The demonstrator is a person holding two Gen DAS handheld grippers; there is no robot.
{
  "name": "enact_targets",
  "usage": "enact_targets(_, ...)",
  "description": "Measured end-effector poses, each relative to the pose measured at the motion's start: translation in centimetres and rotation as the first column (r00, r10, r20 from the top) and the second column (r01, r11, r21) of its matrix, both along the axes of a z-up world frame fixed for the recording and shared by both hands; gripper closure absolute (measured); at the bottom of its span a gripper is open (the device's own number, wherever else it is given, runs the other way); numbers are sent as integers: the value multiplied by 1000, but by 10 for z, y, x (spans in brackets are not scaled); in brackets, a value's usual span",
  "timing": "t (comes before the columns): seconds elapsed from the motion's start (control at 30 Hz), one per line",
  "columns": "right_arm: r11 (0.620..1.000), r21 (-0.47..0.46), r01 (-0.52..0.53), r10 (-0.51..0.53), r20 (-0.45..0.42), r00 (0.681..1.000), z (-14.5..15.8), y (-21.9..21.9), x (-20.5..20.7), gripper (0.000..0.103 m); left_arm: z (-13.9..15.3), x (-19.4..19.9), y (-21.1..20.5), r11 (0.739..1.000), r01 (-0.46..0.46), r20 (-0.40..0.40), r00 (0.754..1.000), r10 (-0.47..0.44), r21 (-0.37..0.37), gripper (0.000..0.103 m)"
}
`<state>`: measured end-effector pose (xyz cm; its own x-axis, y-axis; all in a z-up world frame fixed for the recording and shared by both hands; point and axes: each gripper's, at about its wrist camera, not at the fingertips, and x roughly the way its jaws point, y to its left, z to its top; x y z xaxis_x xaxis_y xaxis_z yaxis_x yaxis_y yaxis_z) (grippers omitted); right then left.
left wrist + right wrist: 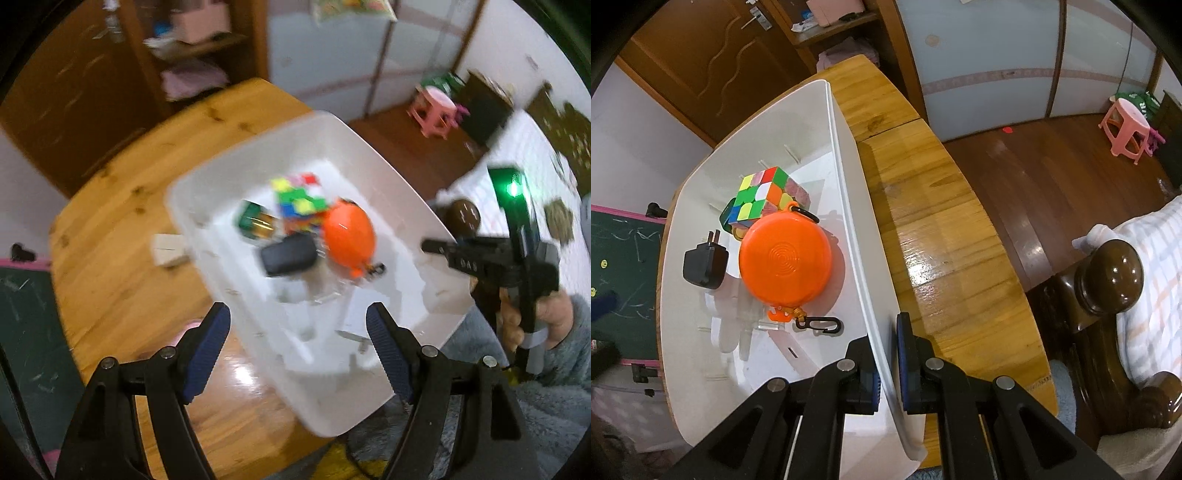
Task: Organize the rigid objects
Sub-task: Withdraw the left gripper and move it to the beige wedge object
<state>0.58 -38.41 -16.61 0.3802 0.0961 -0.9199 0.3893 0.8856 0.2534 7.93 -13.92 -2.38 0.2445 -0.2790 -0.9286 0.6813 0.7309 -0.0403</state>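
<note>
Steadiness matters: right gripper [886, 363] is clamped on the white bin [849, 206] wall, holding it on the table [945, 236]. Left gripper [299, 354] hangs wide and empty above the orange case [785, 258], cube [764, 195] and charger [705, 264] inside; it should fetch the next item without jolting the bin.

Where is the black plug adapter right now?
In the right wrist view the plug adapter lies inside the white bin, just left of the orange case, below the puzzle cube.

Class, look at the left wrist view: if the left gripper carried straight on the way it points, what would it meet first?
Most likely the white bin: the open, empty left gripper points into its bare near end, short of the black charger. Blur leaves depth uncertain.
</note>
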Motion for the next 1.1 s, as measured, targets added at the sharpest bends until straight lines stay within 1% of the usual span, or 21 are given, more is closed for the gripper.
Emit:
enact_targets(0.1, 1000, -4, 4, -4, -6, 1000, 0, 1, 2, 96, 17, 11, 23, 998, -65, 53, 996, 65, -10, 24)
enact_targets(0.2, 1000, -11, 6, -6, -12, 1000, 0, 2, 3, 96, 35, 26, 52, 990, -142, 114, 983, 142, -14, 24)
enact_targets(0.3, 1000, -15, 9, -9, -18, 1000, -1, 2, 4, 96, 44, 41, 76, 979, -203, 154, 967, 203, -15, 24)
enact_targets(0.47, 1000, -20, 13, -14, -23, 1000, 0, 3, 6, 96, 45, 63, 106, 958, -287, 176, 942, 287, -26, 24)
enact_targets(0.6, 1000, -18, 17, -17, -28, 999, 1, 2, 7, 96, 31, 82, 121, 942, -333, 163, 929, 334, -30, 24)
enact_targets(0.8, 1000, -9, 17, -17, -34, 999, 1, 1, 7, 96, -5, 113, 131, 926, -379, 145, 916, 374, 2, 24)
enact_targets(0.93, 1000, -13, 11, -12, -43, 999, 1, 1, 9, 96, -30, 135, 138, 912, -411, 95, 907, 409, 0, 24)
enact_targets(1.03, 1000, -12, 11, -12, -49, 999, 1, 1, 10, 96, -54, 151, 139, 902, -432, 41, 901, 431, 0, 24)
enact_targets(1.1, 1000, -13, 11, -11, -52, 999, 1, 1, 10, 96, -70, 160, 136, 908, -419, 14, 908, 419, -5, 24)
